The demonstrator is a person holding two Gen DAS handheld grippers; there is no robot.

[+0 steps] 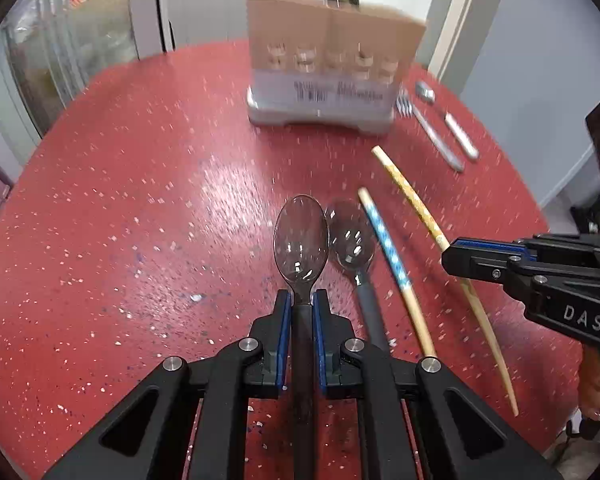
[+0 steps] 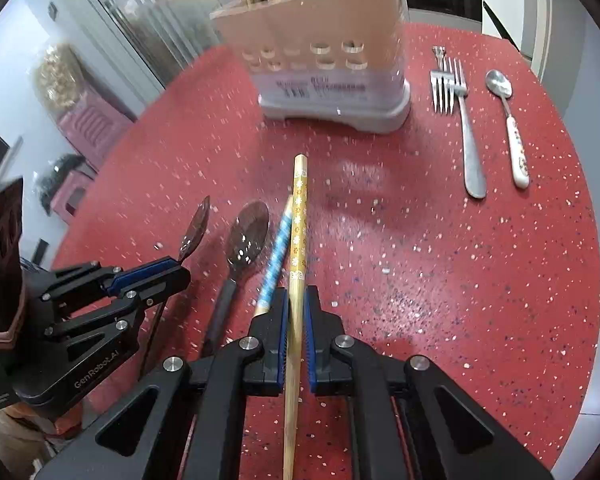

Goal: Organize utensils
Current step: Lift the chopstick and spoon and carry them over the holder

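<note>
My left gripper [image 1: 301,298] is shut on the dark handle of a clear plastic spoon [image 1: 301,240], held just above the red table. It also shows in the right wrist view [image 2: 180,270], with that spoon [image 2: 196,226] seen edge-on. My right gripper [image 2: 296,296] is shut on a yellow-patterned chopstick [image 2: 299,216]; in the left wrist view the right gripper [image 1: 456,258] grips the same chopstick [image 1: 412,196]. A second clear spoon [image 1: 350,236] and a blue-patterned chopstick [image 1: 388,248] lie between them on the table. The utensil holder [image 1: 324,64] stands at the back.
A metal fork [image 2: 466,128] and a spoon with a white patterned handle [image 2: 508,124] lie right of the holder [image 2: 324,52]. The round red speckled table [image 2: 460,260] ends at a curved edge on the right. Glass doors and pink crates stand beyond the left edge.
</note>
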